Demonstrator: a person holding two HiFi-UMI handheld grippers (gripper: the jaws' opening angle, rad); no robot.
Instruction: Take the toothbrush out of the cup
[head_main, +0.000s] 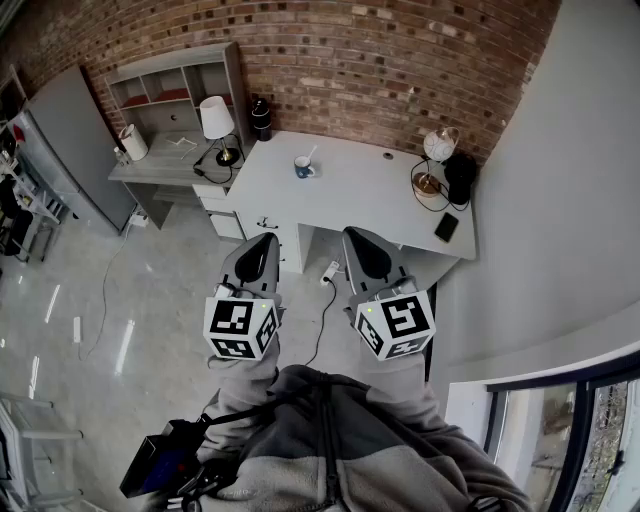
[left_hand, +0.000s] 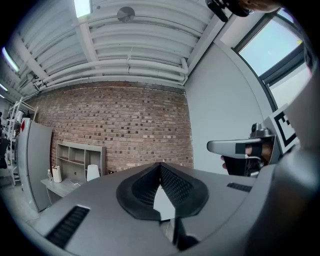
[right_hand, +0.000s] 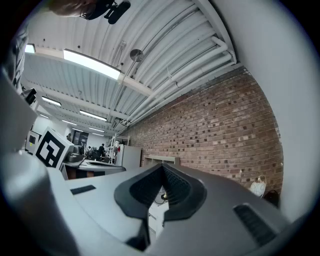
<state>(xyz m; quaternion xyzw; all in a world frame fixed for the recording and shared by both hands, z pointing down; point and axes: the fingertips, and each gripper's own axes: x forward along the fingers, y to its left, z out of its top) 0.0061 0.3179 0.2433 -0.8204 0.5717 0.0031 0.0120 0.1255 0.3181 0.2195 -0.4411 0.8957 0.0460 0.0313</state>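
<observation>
You have not started on the task itself. The toothbrush (head_main: 311, 155) is in the cup (head_main: 303, 169), and the cup stands on the white desk (head_main: 370, 205), towards the back edge near the brick wall (head_main: 380, 60). Nothing has been lifted or touched, so the approach, the grip and the pull out of the cup are all ahead of you.

You stand well back from the desk with open floor in between. Your left gripper (head_main: 264, 242) and right gripper (head_main: 354, 236) are side by side in front of your body, both aimed roughly at the desk. Each gripper's own view shows its pads pressed together at the tips with nothing between them, so both are closed and empty.

The toothbrush stands nearly upright in the cup. The part above the rim leans a little, up towards the brick wall and to your right as the head view shows it. Its long axis therefore runs from the cup's bottom up and out over the far right side of the rim. At this range you cannot tell whether the bristle end or the handle end sticks up.
</observation>
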